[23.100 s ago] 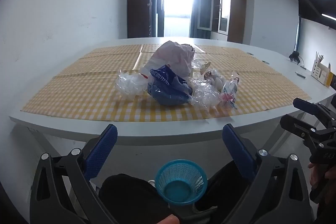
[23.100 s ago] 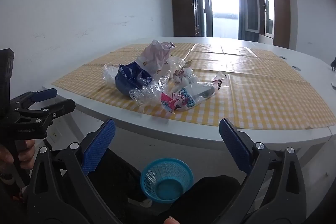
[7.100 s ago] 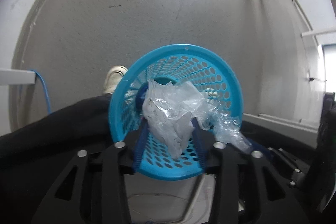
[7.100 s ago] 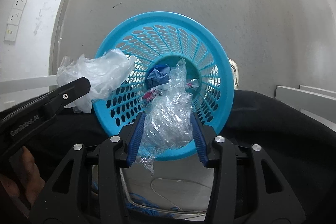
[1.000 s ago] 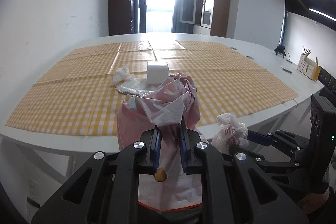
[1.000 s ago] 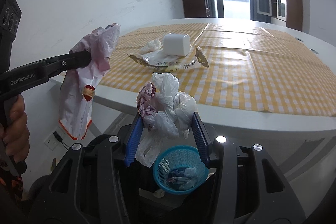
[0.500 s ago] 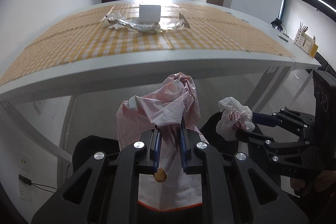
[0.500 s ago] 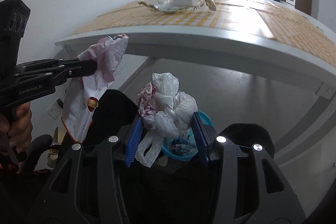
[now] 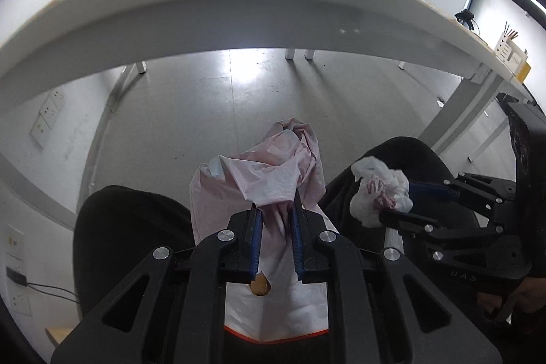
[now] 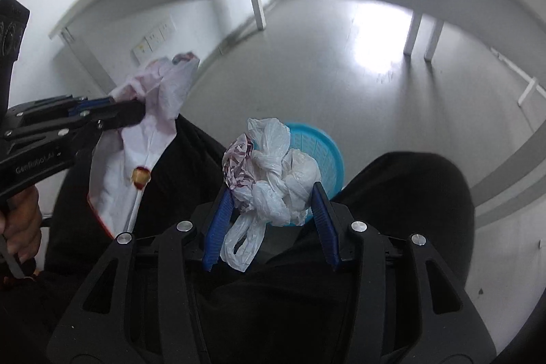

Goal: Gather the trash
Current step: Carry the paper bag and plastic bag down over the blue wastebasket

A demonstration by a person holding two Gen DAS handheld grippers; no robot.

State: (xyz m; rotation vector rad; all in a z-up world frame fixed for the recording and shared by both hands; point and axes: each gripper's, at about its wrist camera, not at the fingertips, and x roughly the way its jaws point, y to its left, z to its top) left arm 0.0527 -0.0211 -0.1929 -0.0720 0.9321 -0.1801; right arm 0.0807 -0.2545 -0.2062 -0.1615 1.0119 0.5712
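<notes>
My left gripper (image 9: 275, 226) is pinched tight on the pink bag (image 9: 269, 173), which hangs long and limp; released off to the side, I judge it could drape over my knee and miss. My right gripper (image 10: 271, 210) clamps the knotted white bag (image 10: 276, 183), whose trailing loops could snag a finger at release. The blue basket (image 10: 327, 152) sits on the floor between my legs, just behind the white bundle, and well right of the pink bag.
</notes>
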